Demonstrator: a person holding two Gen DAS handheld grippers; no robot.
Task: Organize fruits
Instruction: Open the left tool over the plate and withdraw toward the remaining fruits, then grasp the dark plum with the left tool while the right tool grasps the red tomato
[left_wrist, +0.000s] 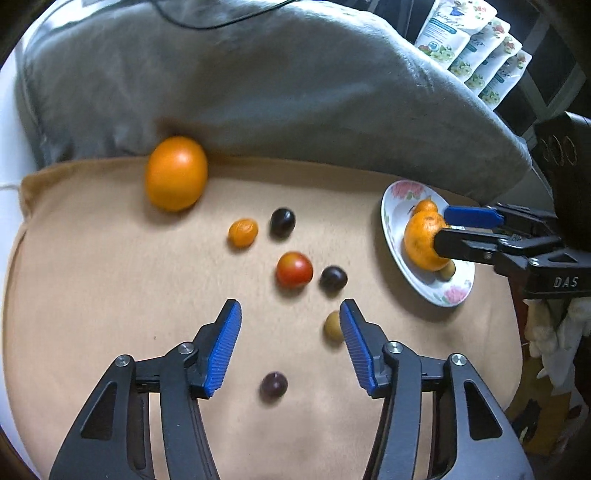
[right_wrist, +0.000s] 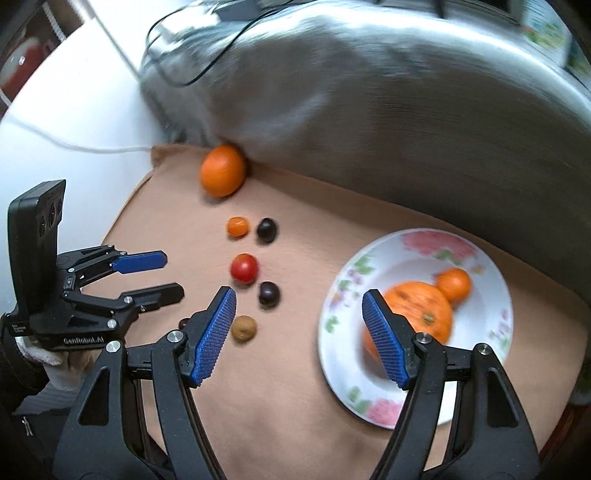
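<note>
A floral white plate (right_wrist: 373, 402) at the right of the tan cloth (left_wrist: 92, 295) holds a large mandarin (right_wrist: 424, 310), a small orange fruit (right_wrist: 456, 282) and, in the left wrist view, a small brown fruit (left_wrist: 447, 270). On the cloth lie a big orange (left_wrist: 176, 172), a small mandarin (left_wrist: 242, 232), a red tomato (left_wrist: 293, 269), two dark plums (left_wrist: 282, 221) (left_wrist: 333, 278), a brown longan (left_wrist: 331, 325) and a purple grape (left_wrist: 273, 384). My left gripper (left_wrist: 290, 314) is open above the cloth. My right gripper (right_wrist: 299, 306) is open at the plate's left edge.
A grey blanket (left_wrist: 258, 85) rises behind the cloth, touching the big orange. A black cable (right_wrist: 192, 74) crosses it. Printed packets (left_wrist: 472, 48) stand at the far right. White surface (right_wrist: 74, 110) lies to the left of the cloth.
</note>
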